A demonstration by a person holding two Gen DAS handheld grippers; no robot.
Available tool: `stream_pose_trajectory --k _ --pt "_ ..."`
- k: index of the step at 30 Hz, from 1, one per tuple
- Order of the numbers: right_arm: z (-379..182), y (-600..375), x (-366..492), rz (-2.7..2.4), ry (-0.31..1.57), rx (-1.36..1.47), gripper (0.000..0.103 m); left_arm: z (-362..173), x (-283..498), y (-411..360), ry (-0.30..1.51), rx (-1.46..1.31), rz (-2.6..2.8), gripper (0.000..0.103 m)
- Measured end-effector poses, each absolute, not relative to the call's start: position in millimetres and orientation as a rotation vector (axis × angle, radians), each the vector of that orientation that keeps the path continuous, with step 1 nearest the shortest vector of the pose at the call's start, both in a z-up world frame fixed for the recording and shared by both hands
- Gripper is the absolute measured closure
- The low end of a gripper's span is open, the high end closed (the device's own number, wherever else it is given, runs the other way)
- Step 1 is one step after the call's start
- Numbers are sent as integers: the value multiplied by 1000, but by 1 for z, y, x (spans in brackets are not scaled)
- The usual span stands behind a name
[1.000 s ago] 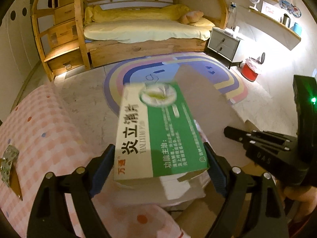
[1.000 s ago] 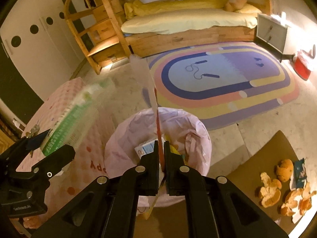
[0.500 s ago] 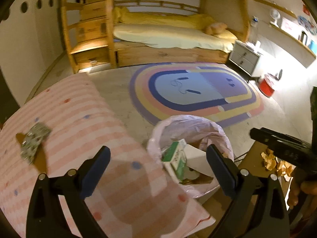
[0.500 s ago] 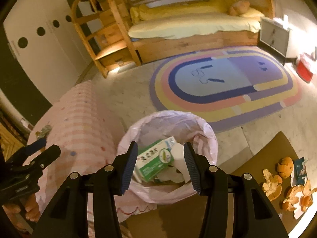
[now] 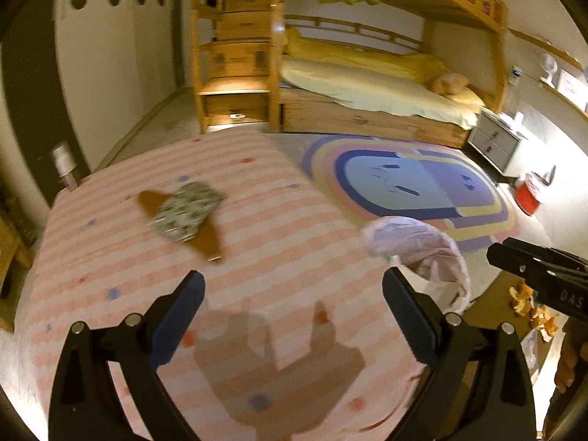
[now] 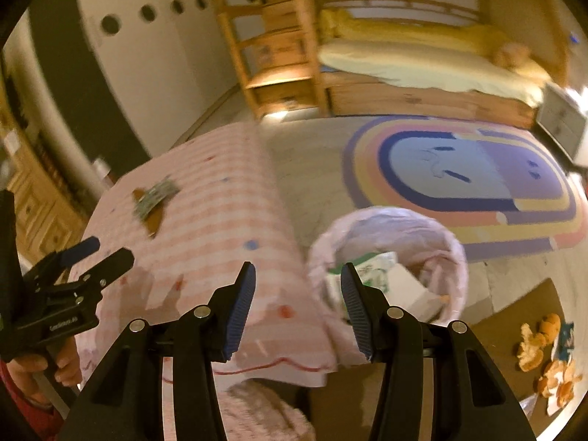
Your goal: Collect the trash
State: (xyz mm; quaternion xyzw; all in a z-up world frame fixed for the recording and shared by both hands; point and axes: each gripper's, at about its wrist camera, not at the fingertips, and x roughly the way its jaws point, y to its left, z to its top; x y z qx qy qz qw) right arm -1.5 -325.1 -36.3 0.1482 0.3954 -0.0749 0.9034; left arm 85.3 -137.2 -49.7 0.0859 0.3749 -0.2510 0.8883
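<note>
A crumpled silver-green foil wrapper (image 5: 187, 211) lies on a brown patch of the pink striped tablecloth (image 5: 294, 220), also seen as the wrapper (image 6: 154, 194) in the right wrist view. My left gripper (image 5: 292, 283) hangs open and empty over the near part of the table, well short of the wrapper. The pink-lined bin (image 6: 452, 242) stands on the floor right of the table, with a green-and-white box (image 6: 367, 268) inside. My right gripper (image 6: 298, 275) is open and empty over the gap between table edge and bin. Orange peels (image 6: 544, 352) lie on a brown board.
The left gripper (image 6: 110, 251) shows at the left edge, held by a hand. A rainbow rug (image 6: 477, 176) covers the floor beyond the bin. A wooden bunk bed (image 5: 367, 84) and a grey nightstand (image 5: 496, 143) stand at the back. A red bin (image 5: 529, 198) sits far right.
The left gripper let go of the green-and-white box, which now lies in the bin. The right gripper opened and released a thin strip. Both grippers swung left toward the table.
</note>
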Motion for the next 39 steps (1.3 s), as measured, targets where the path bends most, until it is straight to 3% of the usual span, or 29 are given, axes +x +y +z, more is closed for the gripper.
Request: stream_pose_trajectory --k 13,25,29,34,37,39 --pt "-25 -218 81 41 839 134 53 -59 114 2 806 65 -251 9" --pt "-55 -166 177 117 908 110 53 -72 160 49 847 17 -168 9" --pt "-62 -156 200 113 910 108 38 -77 170 57 858 6 -150 9" --pt "-74 -157 229 81 946 177 38 -83 176 60 875 -3 -148 9" --pt "-85 -164 239 83 988 258 41 -86 175 62 883 -7 -153 9" --pt "-85 -162 238 115 984 281 54 -87 174 63 886 -8 -154 9"
